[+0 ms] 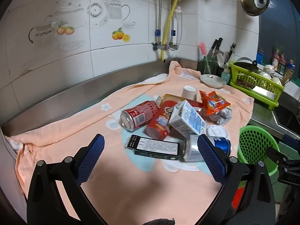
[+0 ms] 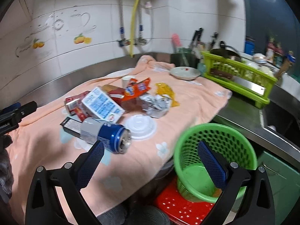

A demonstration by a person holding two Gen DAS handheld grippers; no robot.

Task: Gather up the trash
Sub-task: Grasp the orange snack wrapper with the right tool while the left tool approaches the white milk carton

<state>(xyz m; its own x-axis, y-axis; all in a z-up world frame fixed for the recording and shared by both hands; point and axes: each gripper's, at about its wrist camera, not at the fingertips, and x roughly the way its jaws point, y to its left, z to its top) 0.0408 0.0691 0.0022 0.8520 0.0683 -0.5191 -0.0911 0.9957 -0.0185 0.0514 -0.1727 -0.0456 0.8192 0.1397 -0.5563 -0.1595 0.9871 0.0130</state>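
A heap of trash lies on a peach cloth point(image 1: 131, 183): a red can point(image 1: 138, 115), a red snack tube point(image 1: 160, 123), a white and blue carton point(image 1: 187, 120), a black box point(image 1: 154, 147), a blue can point(image 1: 206, 148), an orange wrapper point(image 1: 213, 103), crumpled foil point(image 2: 156, 104), a white lid point(image 2: 139, 126) and a yellow wrapper point(image 2: 166, 91). My left gripper point(image 1: 151, 159) is open just short of the black box. My right gripper point(image 2: 151, 162) is open, between the blue can point(image 2: 106, 135) and the green mesh bin point(image 2: 215, 159), holding nothing.
The bin stands on a red stool point(image 2: 180, 208) below the counter's edge. At the back are a bowl point(image 1: 212, 80), a paper cup point(image 1: 189, 92), a green dish rack point(image 1: 255, 86) with knives, and a sink point(image 2: 279, 116) at the right. Tiled wall and pipes rise behind.
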